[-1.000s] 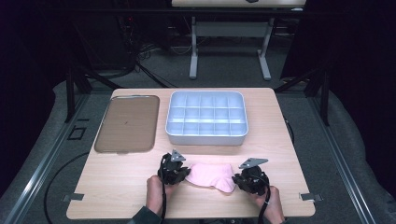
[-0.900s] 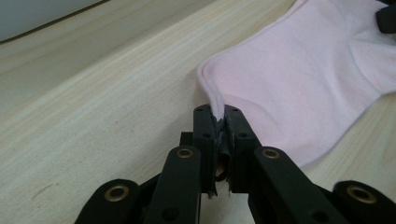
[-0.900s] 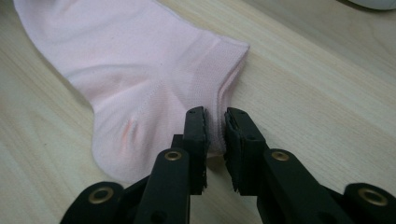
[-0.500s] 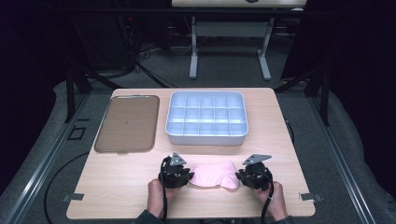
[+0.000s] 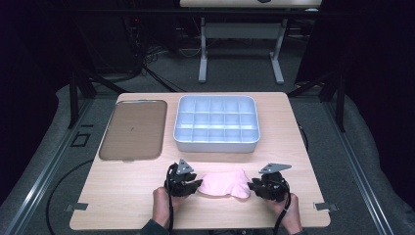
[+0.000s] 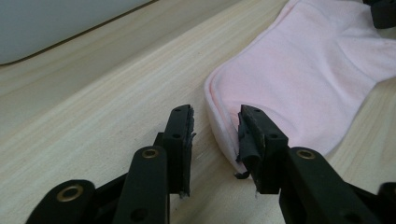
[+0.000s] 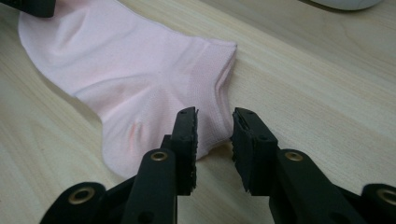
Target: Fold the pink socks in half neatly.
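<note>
Item: pink ankle sock (image 5: 224,183), flat on wood surface (image 5: 122,196), cuff w/ ribbed band.
L gripper (image 6: 215,135): jaws narrow gap, at toe edge.
R gripper (image 7: 214,135): jaws narrow gap, at cuff.

The high view looks forward and down on the whole tabletop (image 5: 147,196) from above. Each gripper view sits low and close, facing the pink sock (image 5: 224,184) from opposite ends — all three share it.
</note>
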`<state>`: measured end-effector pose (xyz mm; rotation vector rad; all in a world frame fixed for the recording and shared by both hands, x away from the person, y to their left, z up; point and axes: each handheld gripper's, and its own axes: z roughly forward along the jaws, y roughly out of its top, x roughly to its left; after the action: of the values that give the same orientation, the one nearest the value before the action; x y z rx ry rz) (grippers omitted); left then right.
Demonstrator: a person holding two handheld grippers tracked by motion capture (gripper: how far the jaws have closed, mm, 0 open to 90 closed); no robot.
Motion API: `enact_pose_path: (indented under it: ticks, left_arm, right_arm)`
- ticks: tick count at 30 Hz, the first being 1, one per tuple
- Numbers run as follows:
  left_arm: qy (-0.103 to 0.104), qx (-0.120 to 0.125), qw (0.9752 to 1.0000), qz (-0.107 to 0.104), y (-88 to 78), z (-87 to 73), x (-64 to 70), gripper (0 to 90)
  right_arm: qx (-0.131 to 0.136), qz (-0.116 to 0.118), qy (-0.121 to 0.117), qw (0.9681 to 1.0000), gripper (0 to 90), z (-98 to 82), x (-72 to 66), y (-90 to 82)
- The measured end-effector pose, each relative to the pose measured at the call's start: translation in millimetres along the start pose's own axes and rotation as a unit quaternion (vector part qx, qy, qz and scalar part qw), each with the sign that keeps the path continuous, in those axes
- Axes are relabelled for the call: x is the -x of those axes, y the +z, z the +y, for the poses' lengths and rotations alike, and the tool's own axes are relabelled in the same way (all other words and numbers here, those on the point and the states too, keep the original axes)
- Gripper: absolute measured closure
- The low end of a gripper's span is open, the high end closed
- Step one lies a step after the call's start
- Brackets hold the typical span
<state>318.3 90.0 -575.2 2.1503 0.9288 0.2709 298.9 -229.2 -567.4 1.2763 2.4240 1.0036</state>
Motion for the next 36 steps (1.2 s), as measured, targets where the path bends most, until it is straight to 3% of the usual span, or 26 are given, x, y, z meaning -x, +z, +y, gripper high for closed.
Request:
enact_pose_path:
  ticks: [5, 11, 21, 36]
  left_arm:
    - [-0.005, 0.010, 0.9999, -0.006, 2.7, -4.4, -3.8, 72.4]
    - [-0.005, 0.026, 0.9996, -0.010, 4.3, -8.3, -5.0, 79.9]
    - [-0.019, 0.044, 0.9986, -0.022, 5.1, -13.7, -7.6, 83.2]
    - [-0.008, 0.045, 0.9989, -0.011, 5.0, -14.0, -3.4, 83.2]
  right_arm:
    - [-0.008, -0.011, -0.003, 0.9999, 80.1, -2.5, -1.7, 3.7]
    - [-0.003, -0.016, -0.002, 0.9999, 83.6, -2.1, -2.2, 5.3]
    - [0.003, -0.016, -0.004, 0.9999, 84.1, 0.2, -2.4, -1.3]
    - [0.002, -0.022, -0.018, 0.9996, 83.6, 5.7, -9.1, -8.4]
